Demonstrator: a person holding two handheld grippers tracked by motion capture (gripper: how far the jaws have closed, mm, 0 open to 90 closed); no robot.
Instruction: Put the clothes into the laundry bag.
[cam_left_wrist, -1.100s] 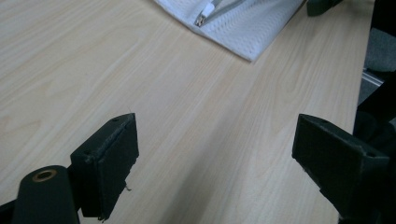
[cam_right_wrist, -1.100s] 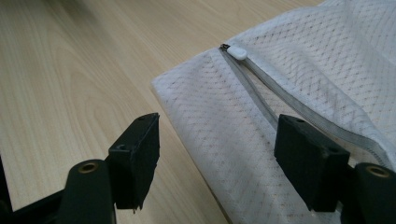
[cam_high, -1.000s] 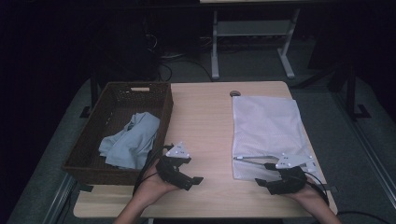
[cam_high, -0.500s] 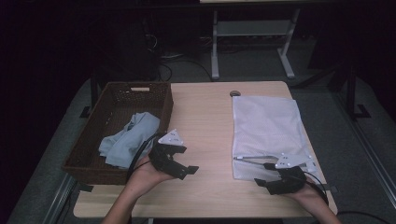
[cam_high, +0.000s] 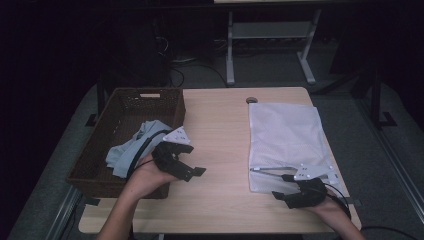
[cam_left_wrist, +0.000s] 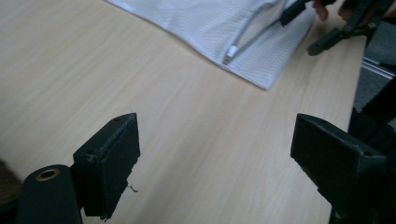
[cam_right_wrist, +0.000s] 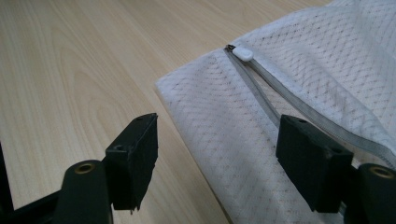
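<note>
Fingers of the left gripper (cam_high: 192, 170) gape empty, centre-left above the worktop (cam_high: 220, 125). Right gripper (cam_high: 282, 187), lower right, gapes empty at the mesh bag (cam_high: 285, 130).

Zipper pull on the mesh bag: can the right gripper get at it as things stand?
Probably yes: the right gripper is open over the mesh bag, with the zipper pull just ahead and nothing between.

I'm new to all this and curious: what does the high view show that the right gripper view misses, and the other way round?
The high view alone takes in the brown woven basket holding pale blue cloth, and the left gripper raised beside it. The right gripper view alone shows close detail: the bag's diamond weave and its small white zip pull. Both share the white mesh bag, its zip, the wooden table and the right gripper, jaws open.
</note>
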